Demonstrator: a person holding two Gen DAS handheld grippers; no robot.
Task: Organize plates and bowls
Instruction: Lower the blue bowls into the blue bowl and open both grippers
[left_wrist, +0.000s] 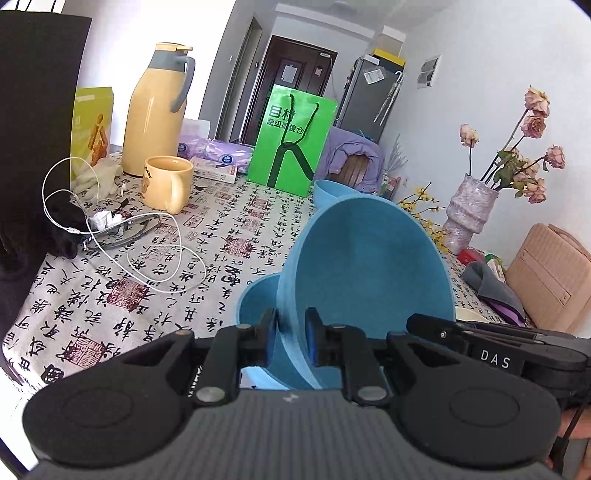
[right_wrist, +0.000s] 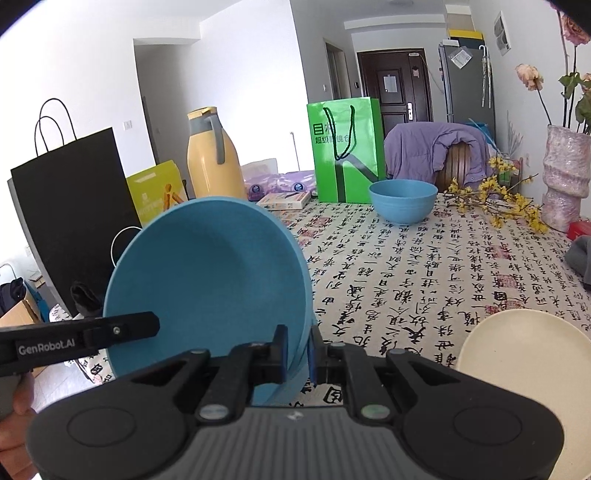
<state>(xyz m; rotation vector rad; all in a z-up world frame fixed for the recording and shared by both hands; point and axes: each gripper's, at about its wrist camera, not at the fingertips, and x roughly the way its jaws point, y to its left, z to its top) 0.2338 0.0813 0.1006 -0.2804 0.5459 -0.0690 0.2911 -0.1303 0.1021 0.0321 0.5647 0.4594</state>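
yellow thermos jug (left_wrist: 155, 110) upright at the back of the surface | yellow mug (left_wrist: 168, 182) just in front of it | green paper bag (left_wrist: 291, 140) standing behind | white cable (left_wrist: 110, 236) looped on the calligraphy cloth (right_wrist: 424, 280) | black paper bag (right_wrist: 74, 214) at left | pale vase (right_wrist: 567, 177) with dried roses at right | purple jacket (right_wrist: 424, 147) draped over a chair

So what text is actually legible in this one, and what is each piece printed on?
"DAS": on the right claw's arm, seen from the left wrist view.
"GenRobot.AI": on the left claw's arm, seen from the right wrist view.
"目" plus a line starting "超级": on the green paper bag; the rest is partly hidden by its cord.
Calligraphy characters across the tablecloth: decorative, not read reliably.
Mug, yellow box, purple packets: print too small or blurred.
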